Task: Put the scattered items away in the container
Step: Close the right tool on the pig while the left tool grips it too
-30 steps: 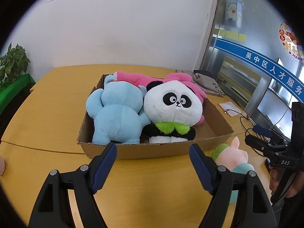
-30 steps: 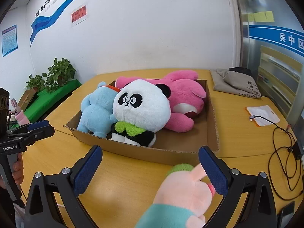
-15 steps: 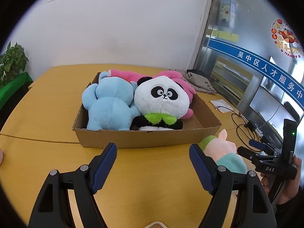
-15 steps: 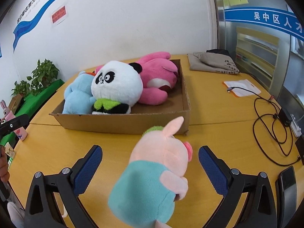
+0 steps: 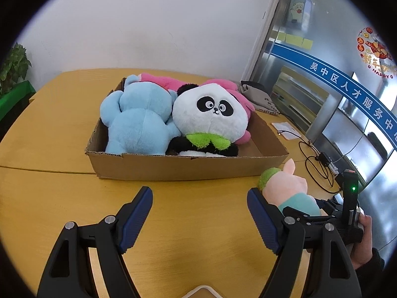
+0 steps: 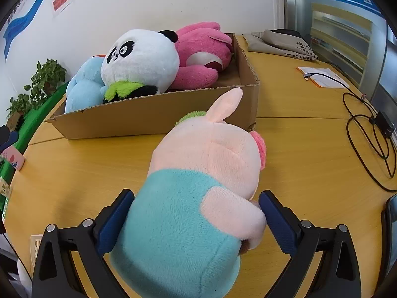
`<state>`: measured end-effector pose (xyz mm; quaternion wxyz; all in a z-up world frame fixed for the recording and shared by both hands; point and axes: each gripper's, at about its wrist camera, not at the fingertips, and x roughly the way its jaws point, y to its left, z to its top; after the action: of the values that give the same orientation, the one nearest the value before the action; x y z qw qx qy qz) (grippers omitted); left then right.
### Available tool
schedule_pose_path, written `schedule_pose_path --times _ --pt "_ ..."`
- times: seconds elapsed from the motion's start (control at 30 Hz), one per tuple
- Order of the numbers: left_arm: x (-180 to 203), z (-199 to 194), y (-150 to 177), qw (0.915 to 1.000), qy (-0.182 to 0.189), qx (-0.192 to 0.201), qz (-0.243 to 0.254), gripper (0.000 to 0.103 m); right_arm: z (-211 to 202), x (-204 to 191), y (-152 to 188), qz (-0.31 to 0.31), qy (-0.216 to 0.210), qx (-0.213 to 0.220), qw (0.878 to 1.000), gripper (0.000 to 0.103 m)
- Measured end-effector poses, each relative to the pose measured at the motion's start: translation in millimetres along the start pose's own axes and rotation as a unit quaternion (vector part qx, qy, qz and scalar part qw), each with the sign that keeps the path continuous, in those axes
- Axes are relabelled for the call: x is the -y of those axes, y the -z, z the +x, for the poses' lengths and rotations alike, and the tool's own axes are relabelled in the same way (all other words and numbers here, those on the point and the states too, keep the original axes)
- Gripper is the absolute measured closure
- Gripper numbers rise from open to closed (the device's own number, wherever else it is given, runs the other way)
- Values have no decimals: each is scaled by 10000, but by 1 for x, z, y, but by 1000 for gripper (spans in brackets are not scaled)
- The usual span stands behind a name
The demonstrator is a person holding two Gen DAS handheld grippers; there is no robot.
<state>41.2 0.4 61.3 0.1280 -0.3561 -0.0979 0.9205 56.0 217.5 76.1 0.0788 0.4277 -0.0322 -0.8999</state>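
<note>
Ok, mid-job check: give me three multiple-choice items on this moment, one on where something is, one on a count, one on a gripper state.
1. Where is the pig plush?
A. Inside the cardboard box
B. On the table in front of the cardboard box, between the right gripper's fingers
C. On the grey bag

2. How many plush toys lie in the box?
A. Three
B. One
C. Five

3. How does the left gripper stand?
A. Shut on the panda
B. Shut on a cable
C. Open, holding nothing

Answers: 1 B, the pig sits outside the box wall with a blue pad on each side. 2 A, blue plush, panda and pink plush. 3 C, bare table shows between its spread fingers.
</note>
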Motion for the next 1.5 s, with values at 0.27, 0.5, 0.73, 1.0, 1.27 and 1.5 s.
schedule_pose_path --times 0.27,0.5,0.73,1.0,1.27,1.5 --pt "32 42 -7 9976 475 -421 269 24 -5 -12 9 -349 -209 56 9992 10" --pt "69 99 -15 9864 1163 -1105 368 24 -7 -25 21 -716 -797 204 9940 10" --pt "85 158 0 9668 1666 -1938 -76 24 -7 -26 25 -894 -1159 158 9891 10" --pt "98 158 -4 9661 1578 -2037 156 33 -5 -21 23 -795 -1314 124 9881 11" --pt "107 142 -12 9677 1591 -1927 339 50 -12 -22 22 -760 -1314 167 9883 13" --pt "113 112 -38 9735 1656 -1482 539 68 -21 -25 8 -752 -1324 333 9878 20"
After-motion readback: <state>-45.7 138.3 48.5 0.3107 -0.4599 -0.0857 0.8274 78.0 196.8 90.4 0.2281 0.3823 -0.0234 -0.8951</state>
